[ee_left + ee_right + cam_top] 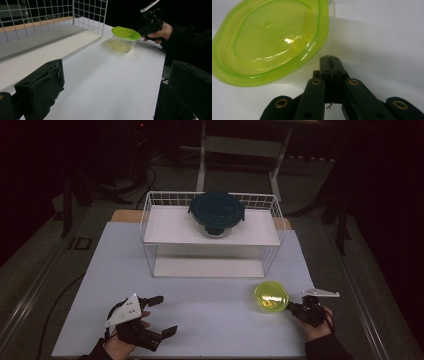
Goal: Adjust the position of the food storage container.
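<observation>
Green-lidded container (272, 42) just beyond the right gripper's (329, 60) closed fingers

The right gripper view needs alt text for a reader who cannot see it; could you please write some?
The right gripper, its black jaws shut with nothing between them, points at the side of a clear plastic container with a yellow-green lid. The jaw tips sit just under the lid's rim; contact cannot be told. Both are over a white table.

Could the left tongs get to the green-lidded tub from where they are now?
Probably yes. The left tongs stand open, and bare table lies between them and the tub. The right tongs, shut, sit at the tub's far side, off that path.
</observation>
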Tool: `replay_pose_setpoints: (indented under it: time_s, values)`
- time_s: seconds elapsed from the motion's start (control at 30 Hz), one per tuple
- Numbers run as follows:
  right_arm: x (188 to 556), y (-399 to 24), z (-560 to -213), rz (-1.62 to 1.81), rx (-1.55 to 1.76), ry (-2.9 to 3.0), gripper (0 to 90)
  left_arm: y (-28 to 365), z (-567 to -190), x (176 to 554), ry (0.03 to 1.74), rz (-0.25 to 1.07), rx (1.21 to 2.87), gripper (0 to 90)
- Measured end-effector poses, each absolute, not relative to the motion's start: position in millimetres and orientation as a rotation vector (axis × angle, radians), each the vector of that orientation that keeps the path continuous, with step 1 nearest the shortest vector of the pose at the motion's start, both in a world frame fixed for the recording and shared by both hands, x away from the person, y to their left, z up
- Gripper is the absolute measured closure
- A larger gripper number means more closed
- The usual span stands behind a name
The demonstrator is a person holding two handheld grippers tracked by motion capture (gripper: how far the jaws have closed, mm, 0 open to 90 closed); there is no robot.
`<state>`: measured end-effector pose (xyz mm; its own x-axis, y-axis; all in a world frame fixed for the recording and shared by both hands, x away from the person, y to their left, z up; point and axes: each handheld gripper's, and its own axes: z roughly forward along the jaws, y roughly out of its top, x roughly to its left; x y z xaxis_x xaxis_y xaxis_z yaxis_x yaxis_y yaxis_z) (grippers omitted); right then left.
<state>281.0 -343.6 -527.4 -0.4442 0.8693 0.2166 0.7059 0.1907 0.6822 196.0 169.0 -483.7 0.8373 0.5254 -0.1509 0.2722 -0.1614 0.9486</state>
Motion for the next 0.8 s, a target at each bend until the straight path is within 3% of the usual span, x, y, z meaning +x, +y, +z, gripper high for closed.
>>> replay_pose_setpoints:
  time_s: [0.8]
  values:
    - [294.1,-279.7,-528.7,1.089,1.383,2.406,90.0,169.4,-483.6,195.0,0.609,0.253,1.762,0.4]
